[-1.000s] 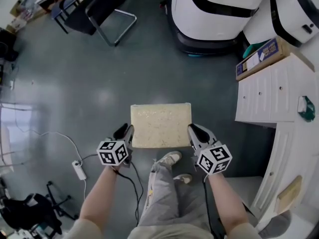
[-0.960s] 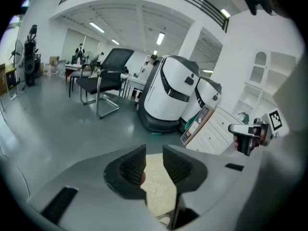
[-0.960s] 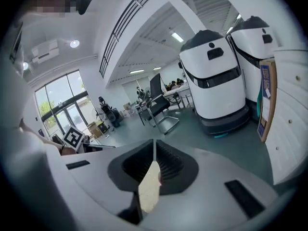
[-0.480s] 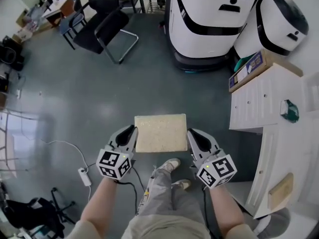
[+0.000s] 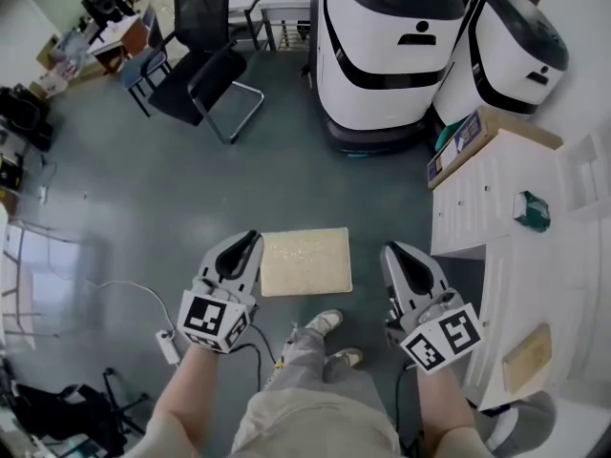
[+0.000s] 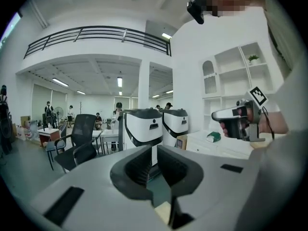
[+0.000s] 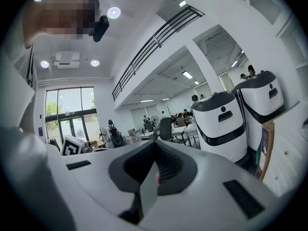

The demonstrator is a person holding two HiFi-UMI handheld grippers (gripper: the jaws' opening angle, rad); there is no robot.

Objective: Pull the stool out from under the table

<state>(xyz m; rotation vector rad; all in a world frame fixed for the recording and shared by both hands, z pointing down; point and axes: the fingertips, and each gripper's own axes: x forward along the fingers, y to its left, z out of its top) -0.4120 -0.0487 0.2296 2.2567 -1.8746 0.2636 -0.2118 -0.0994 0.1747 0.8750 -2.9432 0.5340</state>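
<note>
The stool [image 5: 305, 261], with a beige rectangular seat, stands on the grey floor just ahead of the person's feet. My left gripper [image 5: 244, 247] hovers beside the seat's left edge. Its jaws are closing to a thin slit with nothing between them [image 6: 153, 165], and a sliver of the beige seat [image 6: 163, 211] shows below. My right gripper [image 5: 400, 255] is held off to the seat's right, apart from it, shut and empty [image 7: 155, 170]. Both point forward across the room. The right gripper [image 6: 237, 120] also shows in the left gripper view, held in a hand.
Two large white-and-black robots [image 5: 382, 46] stand ahead. A white cabinet [image 5: 496, 194] at right carries a cardboard box [image 5: 477, 127] and a green item [image 5: 531, 210]. A black chair [image 5: 205, 60] is at the far left. A power strip [image 5: 167, 344] and cable lie by my left arm.
Both grippers have come off the stool seat's side edges and tipped upward. The right one has swung out to the right. The head view has tilted up, and the stool stays on the floor.
</note>
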